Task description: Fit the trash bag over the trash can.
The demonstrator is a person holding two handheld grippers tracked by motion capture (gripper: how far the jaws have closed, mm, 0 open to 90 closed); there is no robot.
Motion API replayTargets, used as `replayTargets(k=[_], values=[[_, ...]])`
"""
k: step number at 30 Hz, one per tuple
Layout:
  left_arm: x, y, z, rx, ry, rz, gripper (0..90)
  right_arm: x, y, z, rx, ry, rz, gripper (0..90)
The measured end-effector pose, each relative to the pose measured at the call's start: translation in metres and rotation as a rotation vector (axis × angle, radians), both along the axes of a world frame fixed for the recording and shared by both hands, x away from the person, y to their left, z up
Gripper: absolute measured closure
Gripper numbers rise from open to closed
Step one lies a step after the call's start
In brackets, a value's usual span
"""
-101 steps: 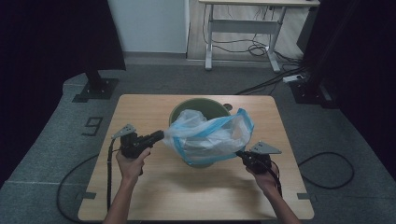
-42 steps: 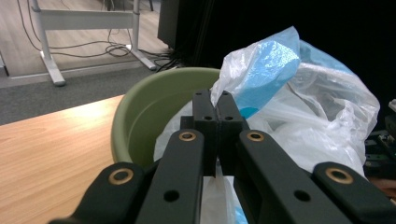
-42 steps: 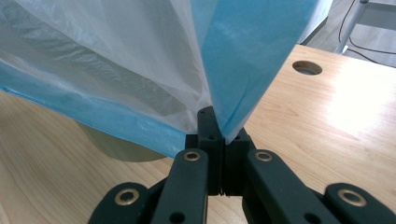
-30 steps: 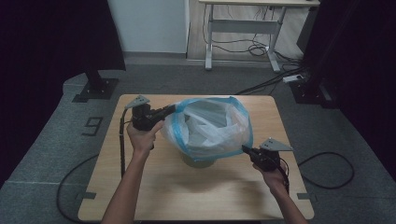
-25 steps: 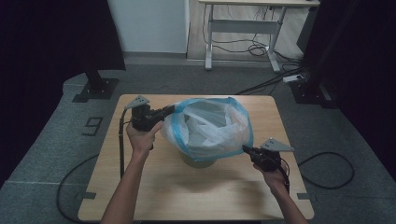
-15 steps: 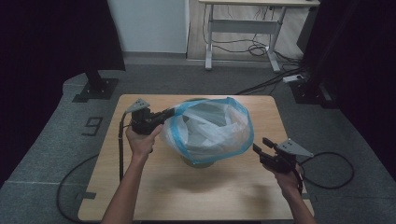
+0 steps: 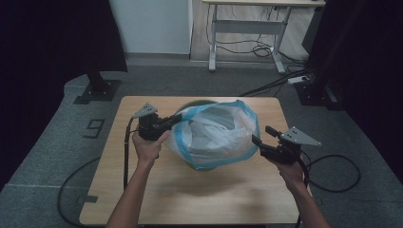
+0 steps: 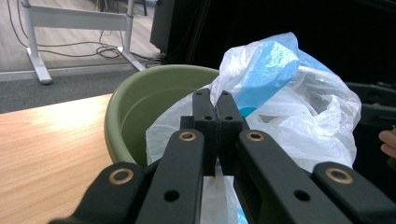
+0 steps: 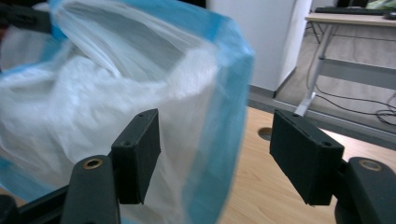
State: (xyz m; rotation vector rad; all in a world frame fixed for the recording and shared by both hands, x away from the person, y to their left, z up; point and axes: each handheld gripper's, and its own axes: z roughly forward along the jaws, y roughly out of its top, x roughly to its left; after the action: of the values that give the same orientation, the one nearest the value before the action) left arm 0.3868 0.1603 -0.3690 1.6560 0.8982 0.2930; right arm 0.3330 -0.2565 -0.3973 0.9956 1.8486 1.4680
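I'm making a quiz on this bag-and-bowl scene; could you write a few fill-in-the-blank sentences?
1. The left tool is shut on the rim of the plastic ____.
2. The bag sits in a bowl coloured ____.
3. The right tool has just been opening, and its jaws now stand ____.
4. The bowl stands on a ____ table.

Missing words: bag; green; open; wooden

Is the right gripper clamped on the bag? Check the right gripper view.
No: the right gripper stands open, its jaws spread wide, with the plastic bag edge loose between them and neither pad pressing on it.
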Motion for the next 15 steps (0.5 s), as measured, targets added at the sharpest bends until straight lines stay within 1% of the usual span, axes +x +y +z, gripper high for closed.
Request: replayTargets(k=[2,4,7,10,12,14,15], values=[[-0.001,-0.001,-0.001,0.002,0.001,-0.004,89.5,0.002,0.006,0.004,0.007,0.008,0.02,31.8],[-0.001,-0.003,-0.001,0.005,0.0,-0.007,89.5,0.005,0.011,0.006,0.001,0.016,0.027,31.6],[-0.002,-0.004,-0.002,0.007,0.003,-0.012,89.5,0.008,0.016,0.006,-0.002,0.033,0.032,31.8],[-0.003,-0.005,-0.002,0.006,0.0,-0.015,89.5,0.012,0.018,0.005,0.012,0.048,0.05,34.7],[-0.003,-0.005,-0.002,0.006,0.0,-0.016,89.5,0.016,0.02,0.003,0.024,0.071,0.065,38.2],[-0.003,-0.005,-0.001,0.006,-0.002,-0.016,89.5,0.018,0.021,0.001,0.024,0.078,0.085,49.2],[-0.003,-0.005,-0.001,0.006,-0.003,-0.015,89.5,0.019,0.022,0.0,0.018,0.075,0.092,57.3]])
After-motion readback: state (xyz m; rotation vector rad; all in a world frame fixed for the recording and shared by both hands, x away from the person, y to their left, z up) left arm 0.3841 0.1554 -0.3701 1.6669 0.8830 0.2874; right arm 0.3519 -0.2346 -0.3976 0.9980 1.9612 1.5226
